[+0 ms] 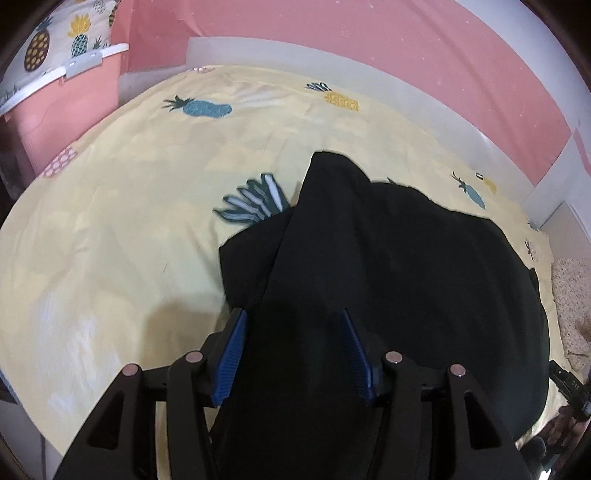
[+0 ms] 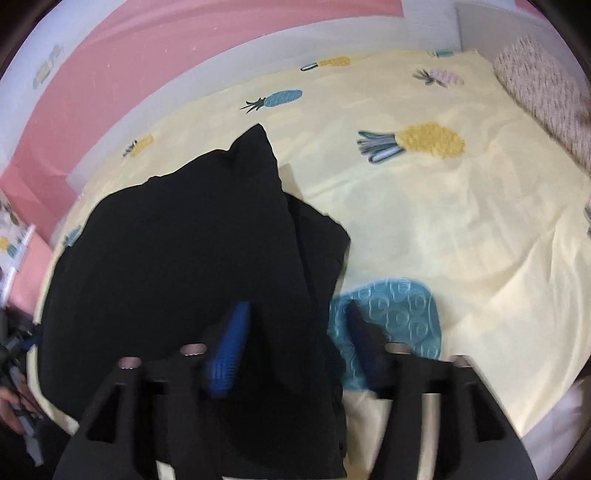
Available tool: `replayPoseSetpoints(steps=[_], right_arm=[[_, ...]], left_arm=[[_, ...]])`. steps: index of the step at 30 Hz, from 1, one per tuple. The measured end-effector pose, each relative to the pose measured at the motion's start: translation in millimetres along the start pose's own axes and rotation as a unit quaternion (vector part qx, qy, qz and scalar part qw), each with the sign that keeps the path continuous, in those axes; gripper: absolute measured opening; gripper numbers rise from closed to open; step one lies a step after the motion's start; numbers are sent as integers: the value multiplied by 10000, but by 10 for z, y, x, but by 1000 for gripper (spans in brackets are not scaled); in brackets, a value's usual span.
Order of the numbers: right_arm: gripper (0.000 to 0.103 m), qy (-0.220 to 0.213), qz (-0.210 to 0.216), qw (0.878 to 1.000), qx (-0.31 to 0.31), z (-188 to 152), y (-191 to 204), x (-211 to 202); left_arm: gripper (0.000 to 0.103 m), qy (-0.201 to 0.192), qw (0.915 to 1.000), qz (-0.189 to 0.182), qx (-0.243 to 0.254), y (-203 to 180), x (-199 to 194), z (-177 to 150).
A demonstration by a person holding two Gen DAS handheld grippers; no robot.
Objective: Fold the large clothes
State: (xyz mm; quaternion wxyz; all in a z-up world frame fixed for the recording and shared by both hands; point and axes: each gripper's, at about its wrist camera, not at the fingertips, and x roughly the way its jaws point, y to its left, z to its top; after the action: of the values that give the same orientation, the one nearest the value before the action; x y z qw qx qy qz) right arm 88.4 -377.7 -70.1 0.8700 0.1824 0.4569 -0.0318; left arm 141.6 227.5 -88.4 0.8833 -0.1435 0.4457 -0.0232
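A large black garment lies partly folded on a yellow pineapple-print bedsheet. In the left wrist view my left gripper is open, its blue pads spread wide over the garment's near left edge. In the right wrist view the same garment fills the left half. My right gripper is open above the garment's right edge, its left blue pad over the cloth and the right finger over a blue pineapple print. Neither gripper holds cloth.
A pink wall and white bed frame run behind the bed. A pink box with a pineapple-print cushion stands at the left. A textured pinkish blanket lies at the bed's right end.
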Motion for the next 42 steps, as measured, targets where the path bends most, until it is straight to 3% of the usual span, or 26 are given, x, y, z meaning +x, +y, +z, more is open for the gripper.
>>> replayPoseSetpoints(steps=[5, 13, 20, 24, 27, 33, 35, 38, 39, 42], right_arm=[[77, 331, 563, 9969, 449, -52, -203, 166], [77, 756, 1265, 9869, 650, 246, -282, 579], [82, 1090, 1746, 9738, 970, 310, -364, 893], [80, 1153, 1889, 9690, 1096, 305, -392, 961], [69, 1142, 1943, 9687, 1041, 287, -337, 864], [69, 1330, 1788, 9702, 952, 360, -260, 1081], [66, 1380, 1678, 9718, 917, 396, -218, 1111], [43, 1299, 1620, 9749, 809, 418, -139, 966], [37, 1252, 1607, 9757, 803, 429, -109, 891], [31, 1072, 1547, 9800, 650, 488, -7, 630]], left_arm=[[66, 255, 9990, -295, -221, 101, 110, -66], [88, 607, 9920, -864, -686, 242, 463, 82], [97, 950, 9795, -1363, -1142, 324, 789, 134], [98, 1006, 9818, -1282, -975, 208, 830, 172], [95, 960, 9841, -1255, -815, 110, 782, 137], [93, 1118, 9884, -847, -577, -89, 910, 222], [87, 1161, 9899, -680, -455, -186, 914, 241], [59, 1043, 9922, -575, -363, -291, 776, 260], [46, 983, 9934, -498, -307, -340, 695, 266], [33, 840, 9960, -307, -10, -500, 439, 308]])
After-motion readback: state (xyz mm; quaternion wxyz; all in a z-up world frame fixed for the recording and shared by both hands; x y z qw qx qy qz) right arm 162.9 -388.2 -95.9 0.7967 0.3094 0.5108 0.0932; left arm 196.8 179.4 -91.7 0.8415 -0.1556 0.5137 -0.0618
